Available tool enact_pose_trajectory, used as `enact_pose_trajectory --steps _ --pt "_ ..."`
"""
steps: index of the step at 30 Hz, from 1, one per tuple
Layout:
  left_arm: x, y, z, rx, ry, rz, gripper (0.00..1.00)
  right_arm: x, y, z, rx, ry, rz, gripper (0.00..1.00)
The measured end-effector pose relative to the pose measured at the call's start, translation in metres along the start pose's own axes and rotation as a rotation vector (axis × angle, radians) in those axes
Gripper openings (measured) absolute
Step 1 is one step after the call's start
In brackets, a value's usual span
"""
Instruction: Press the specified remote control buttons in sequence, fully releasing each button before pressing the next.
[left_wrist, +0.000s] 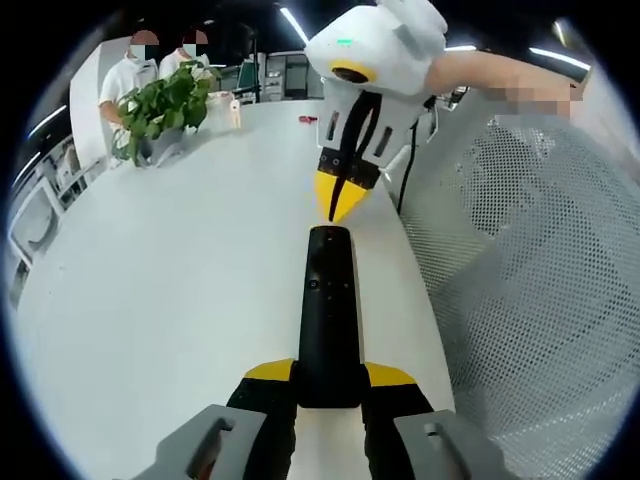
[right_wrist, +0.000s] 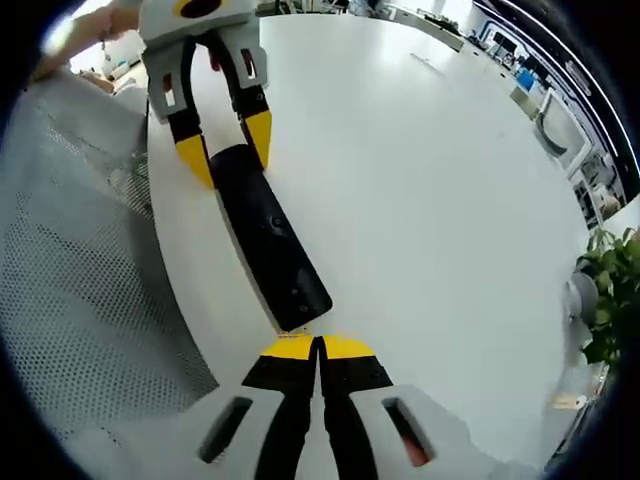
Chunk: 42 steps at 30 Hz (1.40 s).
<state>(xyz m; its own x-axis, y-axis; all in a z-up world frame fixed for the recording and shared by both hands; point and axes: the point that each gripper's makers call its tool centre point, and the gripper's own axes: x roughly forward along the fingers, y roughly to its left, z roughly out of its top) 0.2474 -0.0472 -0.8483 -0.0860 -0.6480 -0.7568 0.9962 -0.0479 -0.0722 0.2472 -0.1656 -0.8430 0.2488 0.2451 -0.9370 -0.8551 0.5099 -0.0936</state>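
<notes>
No text, label or number is legible anywhere in either view.

White table spans the room; potted plant at 11 o'clock, white mesh chair back at 3 o'clock, ceiling strip lights lit.

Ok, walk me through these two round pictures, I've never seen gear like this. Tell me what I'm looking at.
A person holds one hand-held gripper in each hand, and each carries a fisheye camera looking along its own jaws.

In the left gripper view, the left hand-held gripper clamps one end of a black remote control lying on a white table. The right hand-held gripper comes in from the top, jaws shut, its tip at the remote's far end.

The right gripper view shows the same scene from the opposite end.

A potted plant stands farther back on the table, with people behind it. White mesh lies beside the table.
</notes>
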Motion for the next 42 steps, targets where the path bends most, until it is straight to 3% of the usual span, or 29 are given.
enact_pose_trajectory --steps 3,7,9,15,17,21,24,28,32,34,42 --pt "0.000 0.000 0.000 -0.001 -0.002 0.000 0.24 -0.003 0.003 0.020 0.014 -0.095 0.020 0.00" --pt "0.000 0.000 0.000 -0.001 -0.001 0.000 0.24 0.004 0.006 0.007 -0.030 -0.017 0.022 0.00" --pt "0.000 0.000 0.000 0.001 -0.001 0.000 0.24 0.004 0.004 0.013 -0.007 -0.055 0.021 0.00" --pt "0.000 0.001 0.000 -0.001 -0.003 0.000 0.24 0.005 0.006 0.013 -0.022 -0.045 0.024 0.00" --pt "0.000 0.000 0.000 -0.001 -0.003 0.000 0.24 0.005 0.007 0.014 -0.049 -0.036 0.018 0.00" --pt "0.001 0.001 0.000 -0.001 -0.002 0.001 0.24 0.006 0.008 0.016 -0.247 0.011 -0.017 0.00" --pt "0.001 0.000 0.000 0.007 0.006 0.003 0.24 0.006 0.009 0.016 -0.299 0.047 -0.027 0.00" --pt "0.001 0.001 0.000 0.006 0.005 0.001 0.24 0.006 0.007 0.016 -0.266 0.050 -0.014 0.00" --pt "0.001 0.000 0.000 0.018 0.010 -0.004 0.24 0.005 0.006 0.015 -0.087 -0.025 0.026 0.00" --pt "0.001 -0.001 0.000 0.028 0.020 -0.002 0.24 0.005 0.006 0.015 -0.026 -0.026 0.038 0.00" --pt "0.001 0.000 -0.001 0.039 0.028 -0.001 0.24 0.006 0.006 0.016 -0.015 -0.043 0.043 0.00"
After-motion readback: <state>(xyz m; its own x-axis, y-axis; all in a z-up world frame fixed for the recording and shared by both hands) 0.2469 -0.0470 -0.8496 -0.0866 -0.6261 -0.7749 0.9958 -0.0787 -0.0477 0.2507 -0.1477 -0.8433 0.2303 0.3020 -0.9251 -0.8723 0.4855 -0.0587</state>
